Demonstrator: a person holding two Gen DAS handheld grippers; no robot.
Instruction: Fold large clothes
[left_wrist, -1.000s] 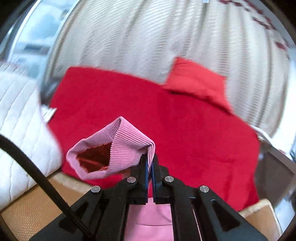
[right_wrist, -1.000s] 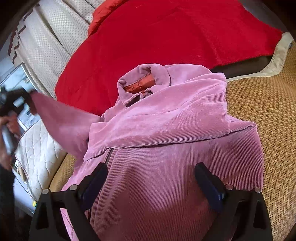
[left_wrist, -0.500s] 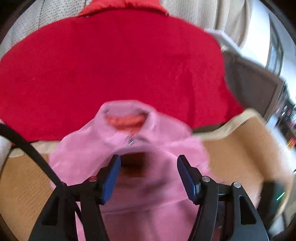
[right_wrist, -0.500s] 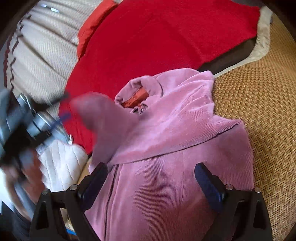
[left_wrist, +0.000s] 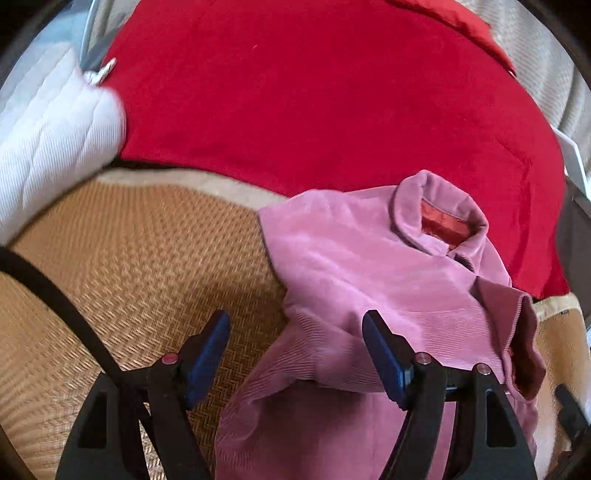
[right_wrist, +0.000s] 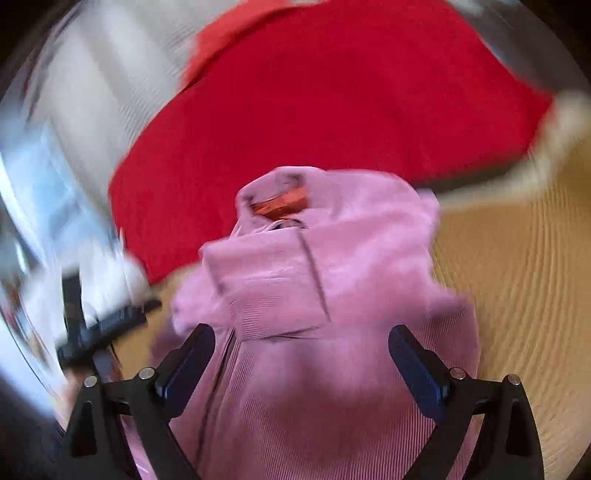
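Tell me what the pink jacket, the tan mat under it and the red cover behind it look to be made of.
Pink jacket: looks like corduroy, soft and matte; fine parallel ribs show on the body, and a shinier orange lining inside the collar.
Tan mat: seems woven rattan or bamboo; a herringbone weave with slight sheen.
Red cover: probably a plush or fleece fabric, matte, with no visible weave.

Both grippers were hanging wide open with nothing pinched, the left gripper (left_wrist: 295, 343) with its blue-padded fingers (left_wrist: 207, 347) spread apart and angled downward, the right gripper (right_wrist: 301, 363) splayed just the same, though its view was too smeared to tell much more.
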